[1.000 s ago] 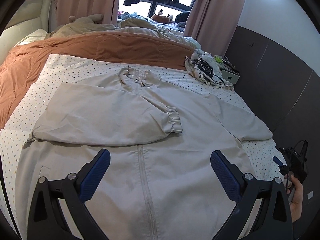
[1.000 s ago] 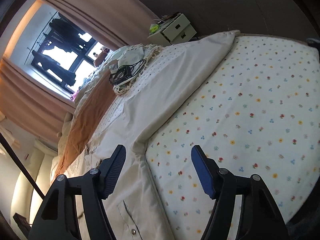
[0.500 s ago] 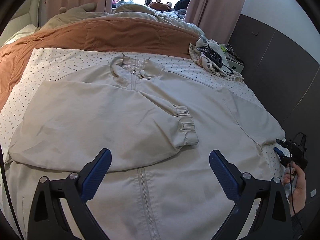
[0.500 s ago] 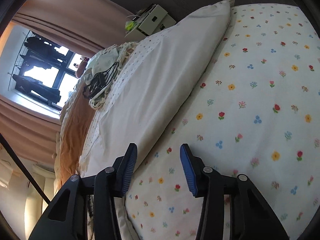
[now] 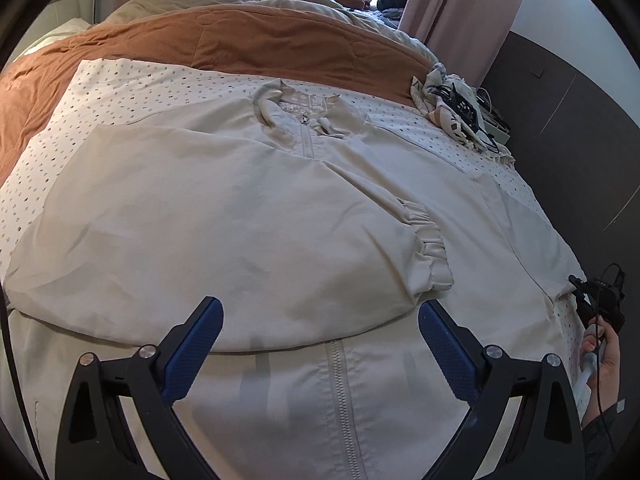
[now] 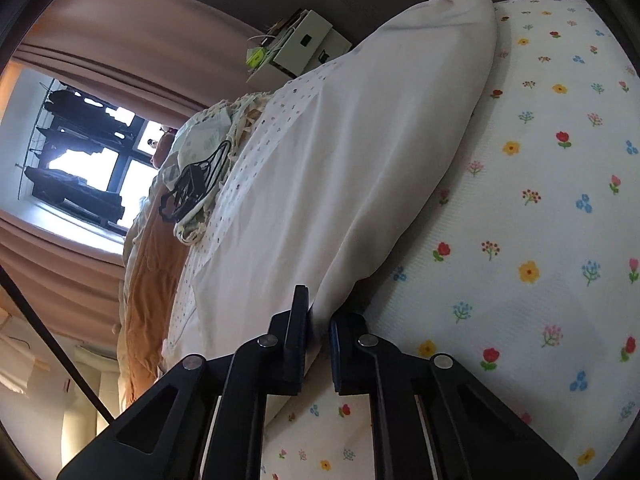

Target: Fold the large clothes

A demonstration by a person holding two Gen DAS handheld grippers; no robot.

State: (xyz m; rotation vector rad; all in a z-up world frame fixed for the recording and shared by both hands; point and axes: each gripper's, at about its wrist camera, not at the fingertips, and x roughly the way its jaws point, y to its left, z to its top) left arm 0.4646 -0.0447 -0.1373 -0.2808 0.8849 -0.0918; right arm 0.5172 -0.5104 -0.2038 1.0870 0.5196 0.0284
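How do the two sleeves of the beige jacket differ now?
The left sleeve lies folded across the jacket's chest, cuff beside the zipper; the right sleeve lies stretched out sideways on the bed. No tool touches the left sleeve; the right tool pinches the right sleeve. Both are beige.

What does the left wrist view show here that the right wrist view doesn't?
Only the left wrist view: the whole jacket front with its zip, one sleeve folded across the chest, the open left gripper, and the hand holding the other tool.
Only the right wrist view: the right gripper shut on the other sleeve's edge; the flowered sheet.
Both: brown blanket, cable pile.
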